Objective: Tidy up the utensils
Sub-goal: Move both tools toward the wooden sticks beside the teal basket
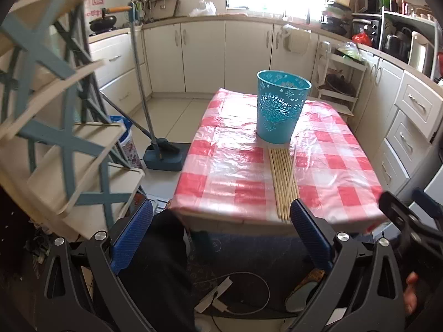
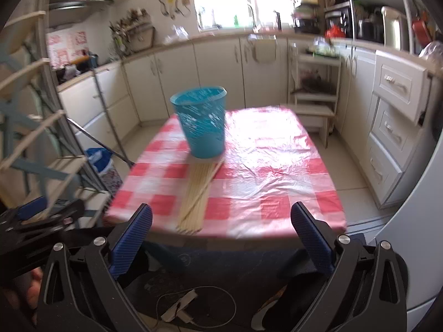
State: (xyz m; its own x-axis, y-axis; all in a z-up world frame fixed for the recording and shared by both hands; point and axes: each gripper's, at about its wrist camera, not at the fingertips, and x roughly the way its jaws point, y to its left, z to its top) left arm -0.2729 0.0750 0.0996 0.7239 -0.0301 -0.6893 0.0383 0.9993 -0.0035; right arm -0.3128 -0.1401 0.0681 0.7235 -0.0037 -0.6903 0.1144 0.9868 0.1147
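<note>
Several wooden chopsticks (image 1: 283, 181) lie side by side near the front edge of a table with a red and white checked cloth (image 1: 238, 171); one lies crossed over the others. A blue perforated bin (image 1: 281, 106) stands upright just behind them. My left gripper (image 1: 221, 232) is open and empty, in front of and below the table edge. In the right wrist view the chopsticks (image 2: 198, 193) and bin (image 2: 203, 121) show left of centre on the table (image 2: 277, 182). My right gripper (image 2: 221, 233) is open and empty, short of the table edge.
A blue and cream shelf rack (image 1: 55, 127) stands close on the left. A broom and dustpan (image 1: 163, 155) and a small bin (image 1: 126, 141) stand on the floor left of the table. Cabinets (image 1: 409, 127) run along the right. Cables (image 1: 235, 293) lie on the floor below.
</note>
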